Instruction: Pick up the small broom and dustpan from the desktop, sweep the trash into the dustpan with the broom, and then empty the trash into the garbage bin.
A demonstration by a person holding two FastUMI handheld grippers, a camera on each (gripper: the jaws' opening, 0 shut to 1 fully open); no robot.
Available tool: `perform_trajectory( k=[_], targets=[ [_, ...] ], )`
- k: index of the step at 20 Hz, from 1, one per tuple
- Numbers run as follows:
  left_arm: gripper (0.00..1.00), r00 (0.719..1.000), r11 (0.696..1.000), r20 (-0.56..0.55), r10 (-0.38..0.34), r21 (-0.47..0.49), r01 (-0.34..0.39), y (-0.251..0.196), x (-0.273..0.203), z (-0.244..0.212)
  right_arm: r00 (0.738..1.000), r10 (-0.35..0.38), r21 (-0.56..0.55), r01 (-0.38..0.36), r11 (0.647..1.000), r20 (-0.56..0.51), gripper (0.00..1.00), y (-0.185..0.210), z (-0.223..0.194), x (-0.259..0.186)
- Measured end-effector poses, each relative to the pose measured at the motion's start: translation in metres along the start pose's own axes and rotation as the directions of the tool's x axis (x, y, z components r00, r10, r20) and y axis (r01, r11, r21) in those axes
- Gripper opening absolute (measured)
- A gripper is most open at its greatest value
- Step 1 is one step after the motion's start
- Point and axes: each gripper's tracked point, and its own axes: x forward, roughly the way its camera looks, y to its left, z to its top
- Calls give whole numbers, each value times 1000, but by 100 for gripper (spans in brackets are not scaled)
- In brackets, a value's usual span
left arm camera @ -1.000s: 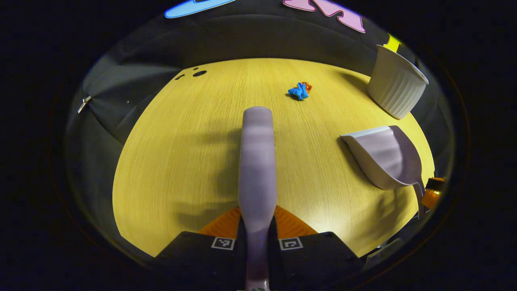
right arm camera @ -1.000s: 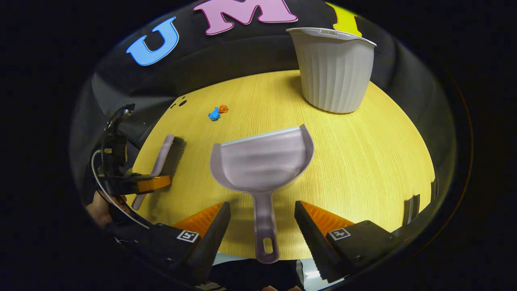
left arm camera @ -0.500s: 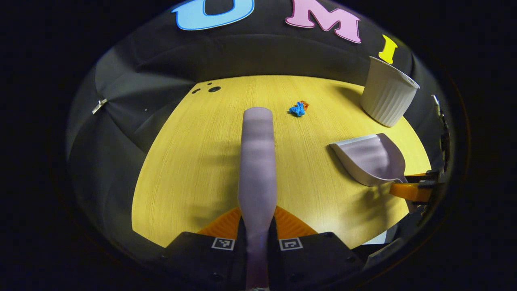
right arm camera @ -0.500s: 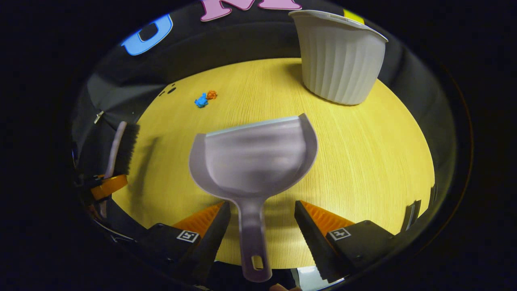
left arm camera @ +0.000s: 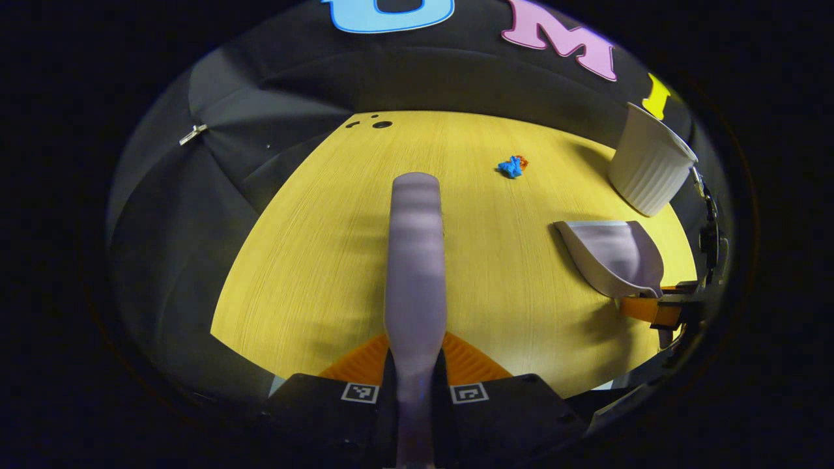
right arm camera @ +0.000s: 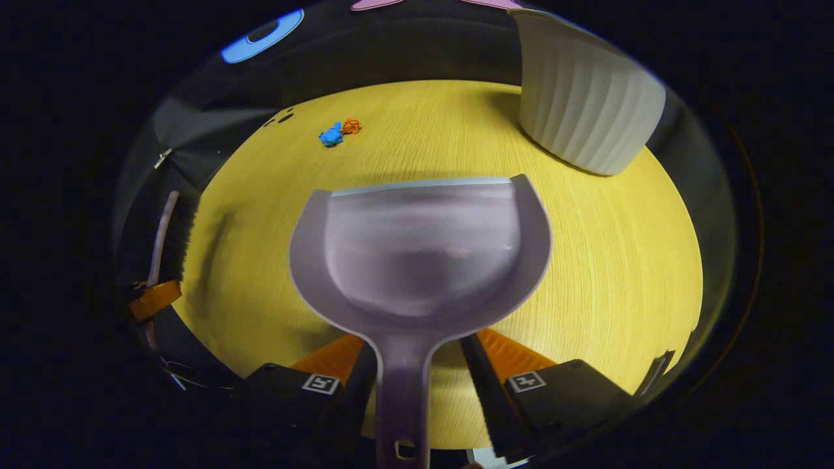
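The round yellow wood-grain table (right arm camera: 619, 273) carries everything. At two o'clock in the right gripper view stands the ribbed white plastic garbage bin (right arm camera: 586, 111), close for emptying later. The right tongs (right arm camera: 417, 371) clench the handle of the pale lilac plastic dustpan (right arm camera: 420, 254), mouth facing the trash. The left tongs (left arm camera: 415, 368) grip the lilac-handled small broom (left arm camera: 415, 260), pointing forward. The crumpled blue and orange paper scraps (left arm camera: 511, 166) lie at one o'clock, unswept.

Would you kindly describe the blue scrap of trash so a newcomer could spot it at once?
Start at the yellow wooden desktop and look toward its far side, left of the white ribbed garbage bin. There lies the crumpled blue scrap, touching a smaller orange scrap; its bright blue sets it apart.
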Motion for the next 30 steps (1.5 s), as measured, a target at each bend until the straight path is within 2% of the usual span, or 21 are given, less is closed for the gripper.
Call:
perform_trajectory(
  k=[1,2,3,4,6,7,8,9,14,15,16,18,20,25,26,28,30],
  targets=[
    [25,1000,1000,0,6,-10,-6,0,1,0,1000,-11,-29,11,1000,-3,72,-3,0,1],
    [29,1000,1000,-1,8,-18,-8,-2,3,1,1000,-15,-56,16,998,4,55,-6,2,4],
    [25,1000,1000,-2,10,-26,-10,-6,6,3,1000,-8,-72,7,997,-7,48,-5,3,3],
    [29,1000,999,-3,11,-33,-11,-9,10,6,1000,8,-77,-9,997,-14,40,-4,2,5],
    [25,1000,1000,-3,8,-26,-8,-20,20,18,998,67,-90,-69,994,-22,39,-7,5,3],
    [25,1000,1000,-1,1,-14,-1,-24,24,24,997,73,-101,-75,992,-21,31,-10,6,2],
    [25,1000,1000,0,-9,-1,9,-27,27,30,997,77,-117,-79,990,-17,43,-13,8,2],
    [25,1000,1000,0,-16,11,16,-30,32,37,997,78,-134,-79,988,-15,37,-18,9,2],
    [25,1000,993,-8,-28,116,28,-39,68,86,997,76,-165,-76,983,-3,36,-48,19,-6],
    [29,1000,989,-12,-22,145,24,-39,79,95,997,80,-168,-79,983,2,36,-51,22,-7],
    [25,1000,984,-19,-18,175,21,-40,88,103,997,82,-174,-80,981,4,36,-54,25,-8],
    [29,999,967,-35,-27,252,35,-48,114,124,996,91,-203,-88,975,3,37,-57,28,-12],
    [25,999,947,-44,-33,319,45,-54,134,145,996,93,-233,-91,968,-1,36,-58,27,-13],
    [25,998,857,-60,-32,512,59,-72,183,194,993,102,-278,-113,954,-53,36,-61,15,-10],
    [26,998,815,-44,-40,577,58,-78,190,205,993,108,-269,-119,956,-56,37,-61,15,-9],
    [25,995,719,-59,-85,688,102,-100,195,217,991,119,-266,-133,955,-68,36,-58,12,-9],
    [29,989,650,-82,-121,746,141,-114,188,221,990,123,-285,-139,949,-72,36,-60,12,-5]
  ],
)
